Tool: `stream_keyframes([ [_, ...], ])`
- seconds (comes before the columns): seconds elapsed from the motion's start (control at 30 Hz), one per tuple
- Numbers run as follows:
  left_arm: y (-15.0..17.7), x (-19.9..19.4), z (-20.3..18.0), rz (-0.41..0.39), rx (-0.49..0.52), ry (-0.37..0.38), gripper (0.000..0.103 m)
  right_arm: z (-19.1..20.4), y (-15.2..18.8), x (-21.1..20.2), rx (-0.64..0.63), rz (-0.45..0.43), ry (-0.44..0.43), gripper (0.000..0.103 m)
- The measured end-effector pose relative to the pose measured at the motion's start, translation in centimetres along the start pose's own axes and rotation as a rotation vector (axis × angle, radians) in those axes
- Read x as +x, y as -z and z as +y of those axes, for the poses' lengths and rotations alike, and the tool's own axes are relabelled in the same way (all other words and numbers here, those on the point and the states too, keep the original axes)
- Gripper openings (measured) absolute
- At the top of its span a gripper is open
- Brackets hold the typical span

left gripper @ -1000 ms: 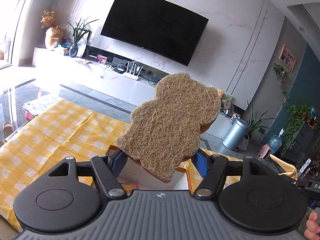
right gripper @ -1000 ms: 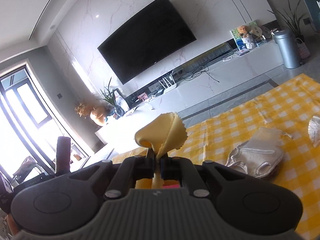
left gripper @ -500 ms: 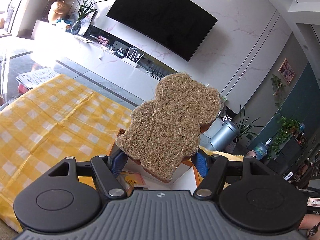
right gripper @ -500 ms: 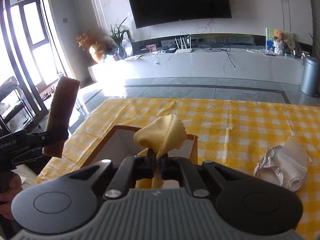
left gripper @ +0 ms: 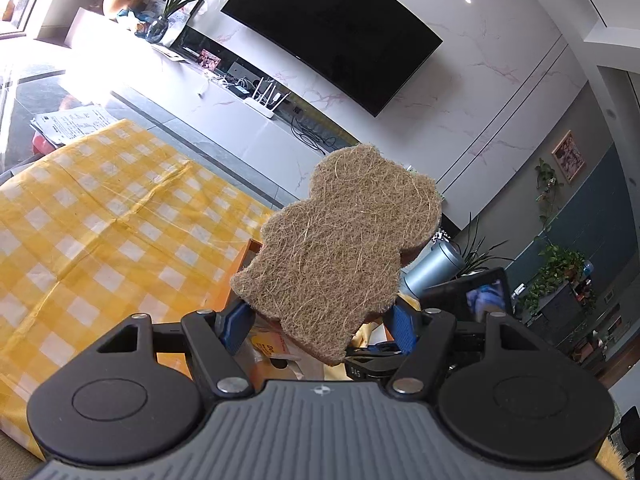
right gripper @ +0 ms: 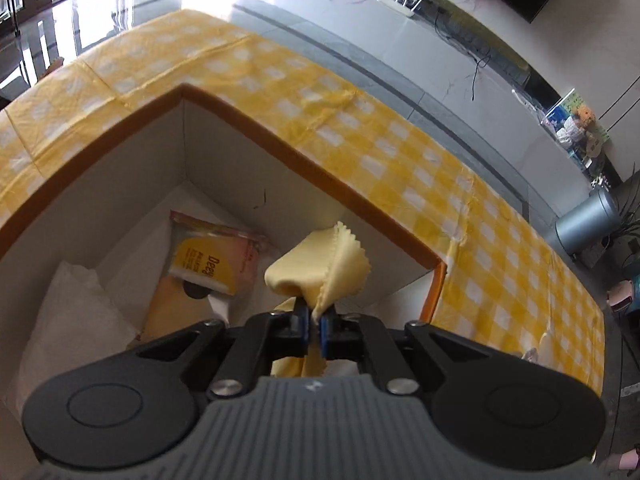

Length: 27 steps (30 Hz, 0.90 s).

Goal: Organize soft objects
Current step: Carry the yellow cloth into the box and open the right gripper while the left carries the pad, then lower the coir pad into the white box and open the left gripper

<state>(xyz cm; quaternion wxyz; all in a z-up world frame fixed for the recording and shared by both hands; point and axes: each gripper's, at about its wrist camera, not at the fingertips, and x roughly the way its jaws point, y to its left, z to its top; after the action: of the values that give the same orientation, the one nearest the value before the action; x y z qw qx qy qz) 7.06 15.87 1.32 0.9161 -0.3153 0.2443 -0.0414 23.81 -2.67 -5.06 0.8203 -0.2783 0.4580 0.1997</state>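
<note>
My left gripper (left gripper: 320, 326) is shut on a brown bear-shaped fibre sponge (left gripper: 340, 248) and holds it up above the near edge of an orange-rimmed box (left gripper: 244, 258). My right gripper (right gripper: 315, 326) is shut on a yellow cloth with zigzag edges (right gripper: 320, 270) and holds it over the open box (right gripper: 256, 124). The box's white inside holds a yellow and pink packet (right gripper: 212, 264) and white tissue (right gripper: 68, 316). The right gripper (left gripper: 384, 354) shows partly below the sponge in the left wrist view.
The box stands on a table with a yellow checked cloth (left gripper: 92, 232) (right gripper: 400, 148). A white TV bench (left gripper: 248, 120) and a black TV (left gripper: 332, 32) stand beyond. A grey bin (right gripper: 588, 216) stands on the floor at the right.
My right gripper has tipped down and moved over the box with the yellow cloth. My left gripper has swung a little toward the box, still holding the sponge.
</note>
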Motion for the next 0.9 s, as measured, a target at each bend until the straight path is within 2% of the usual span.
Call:
stream_keyframes([
  [0.13, 0.1, 0.2, -0.1, 0.012, -0.004, 0.017, 0.080, 0.0, -0.6, 4.1, -0.020, 0.126, 0.037, 0.001],
  [0.23, 0.2, 0.4, -0.1, 0.029, -0.011, 0.041, 0.080, 0.3, -0.9, 5.5, 0.003, 0.139, 0.023, 0.005],
  [0.27, 0.2, 0.6, 0.0, 0.043, -0.023, 0.065, 0.080, 0.3, -1.1, 5.6, 0.010, 0.132, 0.023, 0.012],
  [0.3, 0.2, 0.7, 0.3, 0.060, -0.046, 0.095, 0.080, 0.4, -1.2, 5.6, 0.002, 0.124, 0.020, 0.026],
  [0.33, 0.2, 0.9, 0.6, 0.069, -0.066, 0.112, 0.080, 0.7, -1.3, 5.4, -0.018, 0.109, 0.015, 0.034],
  [0.4, 0.3, 0.9, 0.6, 0.076, -0.065, 0.117, 0.080, 1.8, -1.3, 4.5, -0.087, 0.068, 0.015, 0.064],
  [0.43, 0.3, 0.9, 0.5, 0.073, -0.060, 0.112, 0.080, 2.2, -1.3, 3.9, -0.123, 0.042, 0.043, 0.075],
  [0.47, 0.3, 0.8, 0.5, 0.070, -0.056, 0.108, 0.080, 2.6, -1.3, 3.2, -0.160, 0.005, 0.098, 0.098],
  [0.53, 0.4, 0.8, 0.2, 0.069, -0.043, 0.099, 0.080, 2.9, -1.1, 1.4, -0.235, -0.077, 0.178, 0.101],
  [0.6, 0.5, 1.0, -0.1, 0.075, -0.031, 0.100, 0.080, 2.4, -1.0, -0.3, -0.271, -0.125, 0.185, 0.101],
  [0.7, 0.7, 1.3, -0.7, 0.088, -0.005, 0.105, 0.080, 0.6, -0.4, -3.3, -0.212, -0.202, 0.146, 0.101],
  [0.8, 1.4, 2.1, -1.4, 0.137, 0.032, 0.103, 0.080, -1.9, 0.5, -5.8, -0.114, -0.255, 0.114, 0.101],
  [0.9, 2.3, 3.3, -1.8, 0.193, 0.033, 0.118, 0.080, -4.3, 1.7, -7.5, -0.032, -0.287, 0.136, 0.101],
])
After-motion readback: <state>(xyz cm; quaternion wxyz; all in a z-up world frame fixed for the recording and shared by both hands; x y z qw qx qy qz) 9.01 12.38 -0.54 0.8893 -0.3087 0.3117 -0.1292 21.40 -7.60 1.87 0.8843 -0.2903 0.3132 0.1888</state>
